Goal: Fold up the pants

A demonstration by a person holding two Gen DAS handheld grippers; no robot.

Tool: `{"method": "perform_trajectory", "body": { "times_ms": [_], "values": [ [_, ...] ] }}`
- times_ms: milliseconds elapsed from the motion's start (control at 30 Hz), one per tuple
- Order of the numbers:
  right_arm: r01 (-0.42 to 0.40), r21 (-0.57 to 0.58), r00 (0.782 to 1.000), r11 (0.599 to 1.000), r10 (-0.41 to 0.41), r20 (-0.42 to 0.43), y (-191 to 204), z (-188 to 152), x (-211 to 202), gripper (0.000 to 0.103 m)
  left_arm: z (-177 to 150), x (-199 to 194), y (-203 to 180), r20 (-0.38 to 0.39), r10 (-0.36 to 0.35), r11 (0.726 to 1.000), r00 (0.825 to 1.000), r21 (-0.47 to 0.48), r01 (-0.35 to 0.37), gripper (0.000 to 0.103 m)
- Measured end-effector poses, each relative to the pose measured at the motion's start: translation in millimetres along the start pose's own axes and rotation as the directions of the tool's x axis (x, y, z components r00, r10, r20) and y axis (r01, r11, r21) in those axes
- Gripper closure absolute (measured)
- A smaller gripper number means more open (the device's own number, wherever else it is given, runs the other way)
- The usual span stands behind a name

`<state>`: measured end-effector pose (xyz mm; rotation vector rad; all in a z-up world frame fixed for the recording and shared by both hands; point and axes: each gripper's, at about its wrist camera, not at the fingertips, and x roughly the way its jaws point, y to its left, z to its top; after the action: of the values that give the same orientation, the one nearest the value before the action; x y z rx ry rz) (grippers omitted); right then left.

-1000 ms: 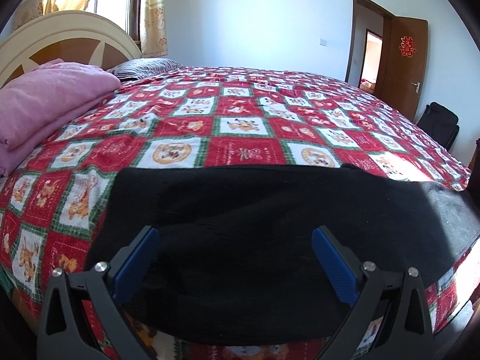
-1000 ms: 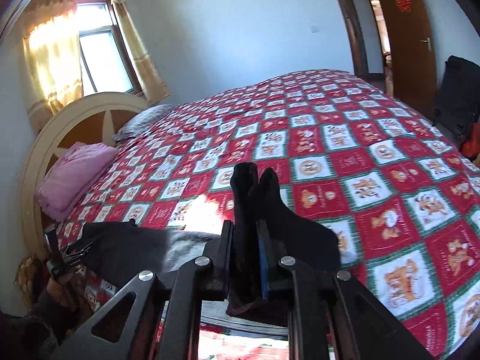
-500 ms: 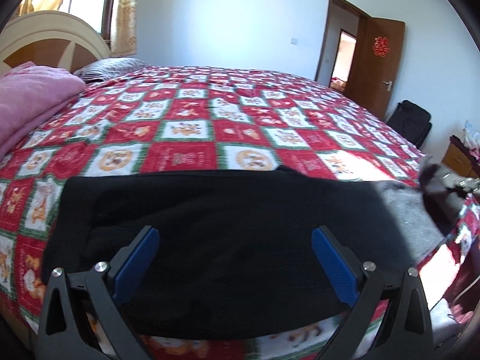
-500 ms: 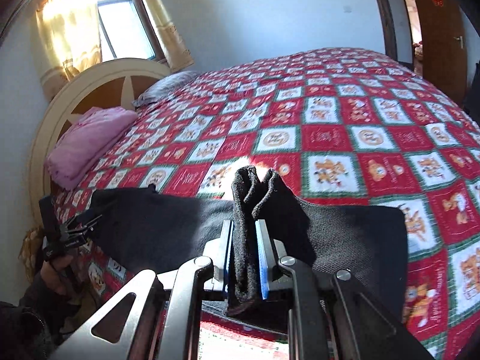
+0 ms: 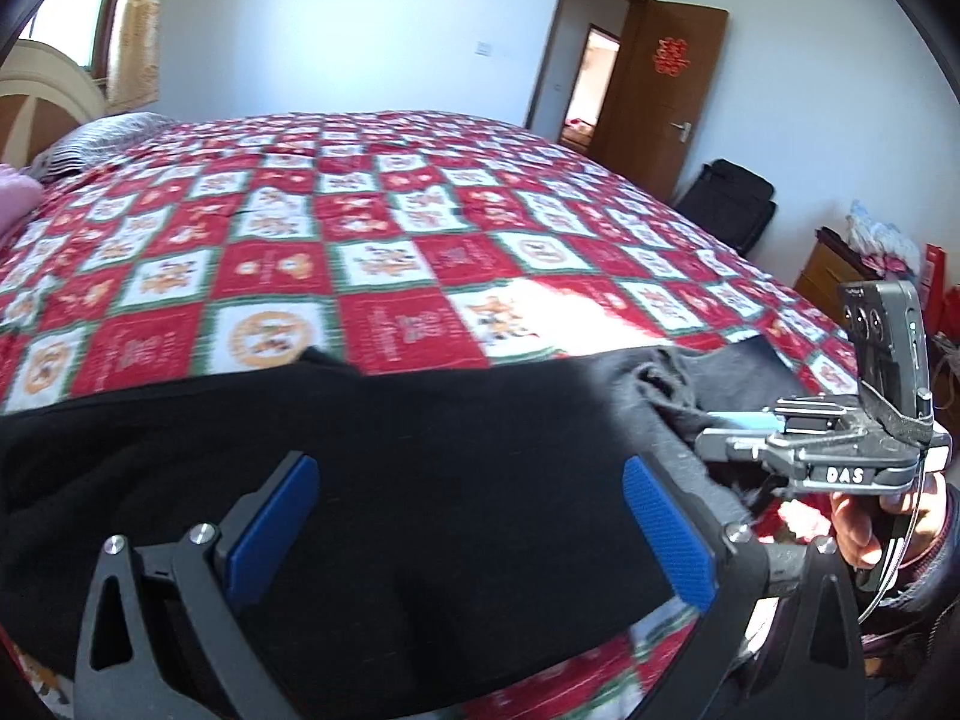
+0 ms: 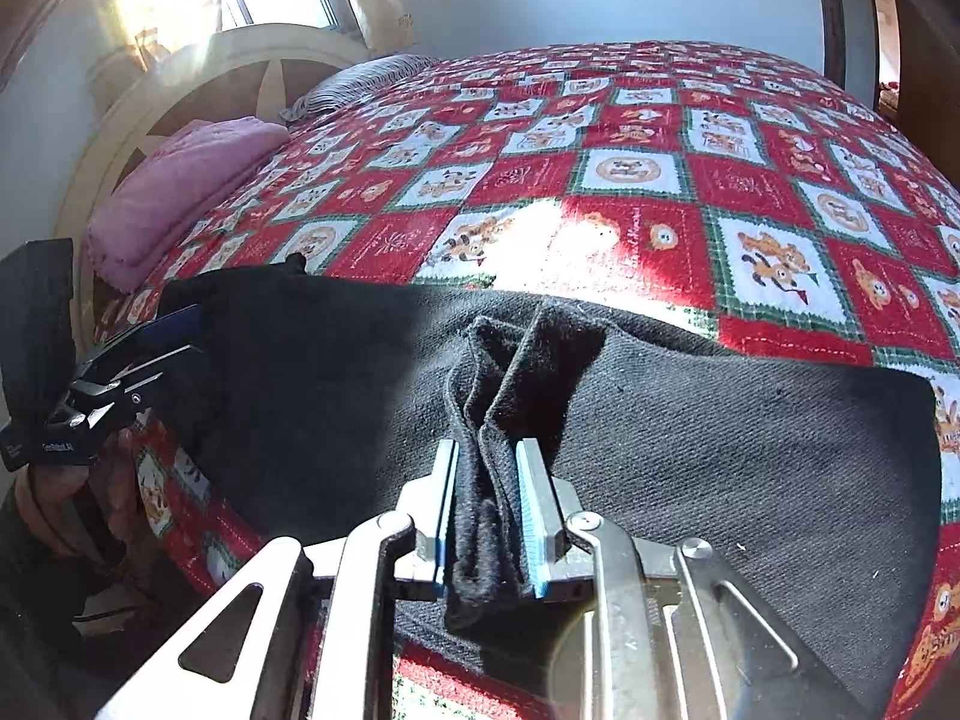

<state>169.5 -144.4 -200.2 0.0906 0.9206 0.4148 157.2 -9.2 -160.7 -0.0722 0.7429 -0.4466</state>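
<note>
Lying flat along the near edge of the bed, the black pants stretch across the red-and-white checked bedspread. Right gripper: jaws have just been opening; a bunched fold of the pants' fabric stands between the blue pads, which no longer seem to press it, a slim gap showing on each side. Left gripper: released, jaws spread wide, hovering over the dark cloth with nothing between them. Folded pink blanket near the cream headboard. Striped pillow beyond it. Brown door ajar at the far wall.
</note>
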Motion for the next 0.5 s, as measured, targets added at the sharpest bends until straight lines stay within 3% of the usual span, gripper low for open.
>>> {"method": "perform_trajectory", "body": {
  "times_ms": [33, 100, 200, 333, 433, 500],
  "values": [
    [-0.029, -0.001, 1.0, 1.0, 0.029, 0.005, -1, -1, -10, 0.056, 3, 4, -7, -0.009, -0.024, 1.0, 1.0, 0.004, 0.024, 0.0],
    [-0.053, -0.013, 0.998, 0.998, 0.054, 0.038, -5, -4, -32, 0.054, 7, 13, -19, -0.028, -0.069, 0.997, 0.997, 0.011, 0.07, 0.0],
    [-0.016, 0.005, 0.995, 1.0, 0.015, 0.097, -25, -7, -62, 0.054, 12, 27, -40, -0.054, -0.134, 0.99, 0.99, 0.026, 0.135, 0.002],
    [0.027, 0.172, 0.976, 0.985, -0.063, 0.207, -79, -16, -87, 0.054, 16, 58, -70, -0.133, -0.213, 0.976, 0.968, 0.014, 0.217, 0.021],
    [0.012, 0.281, 0.966, 0.96, -0.084, 0.244, -108, -23, -93, 0.054, 16, 76, -87, -0.198, -0.222, 0.974, 0.955, 0.009, 0.228, 0.033],
    [0.02, 0.276, 0.963, 0.961, -0.092, 0.252, -111, -24, -94, 0.054, 15, 82, -97, -0.217, -0.207, 0.976, 0.954, 0.015, 0.215, 0.04]
  ]
}}
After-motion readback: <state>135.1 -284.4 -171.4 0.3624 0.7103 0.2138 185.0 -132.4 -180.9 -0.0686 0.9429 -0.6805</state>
